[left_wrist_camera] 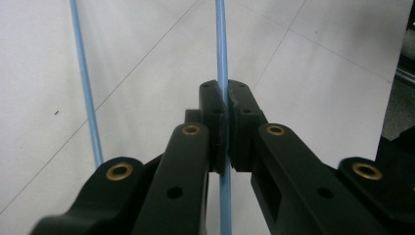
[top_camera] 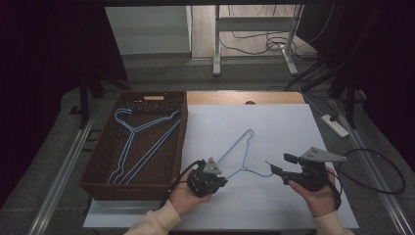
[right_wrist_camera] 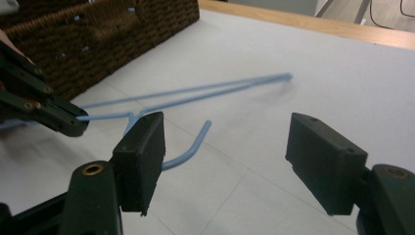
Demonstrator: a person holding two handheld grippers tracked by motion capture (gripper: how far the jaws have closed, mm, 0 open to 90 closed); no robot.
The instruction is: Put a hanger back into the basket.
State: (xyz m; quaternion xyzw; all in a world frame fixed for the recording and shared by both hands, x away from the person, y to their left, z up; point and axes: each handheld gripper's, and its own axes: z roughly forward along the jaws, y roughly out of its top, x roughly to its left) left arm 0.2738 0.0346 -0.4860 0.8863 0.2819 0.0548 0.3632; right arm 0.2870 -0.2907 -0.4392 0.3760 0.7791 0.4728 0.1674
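A light blue wire hanger [top_camera: 234, 148] lies on the white table sheet [top_camera: 284, 122], its hook end pointing toward the person's right hand. My left gripper [top_camera: 222, 180] is shut on one wire of the hanger near its neck; in the left gripper view the pads [left_wrist_camera: 215, 112] pinch the blue wire [left_wrist_camera: 221, 44]. My right gripper [top_camera: 281, 165] stands open just right of the hook, apart from it. In the right gripper view its jaws are spread wide around bare table [right_wrist_camera: 227, 137], and the hook [right_wrist_camera: 193, 144] curves beside the left pad.
A brown wicker basket [top_camera: 98, 152] stands at the left of the table and holds other blue hangers [top_camera: 131, 142]. Its wall [right_wrist_camera: 112, 34] lies close behind the left gripper [right_wrist_camera: 63, 120]. A power strip [top_camera: 335, 125] and cables lie on the floor at right.
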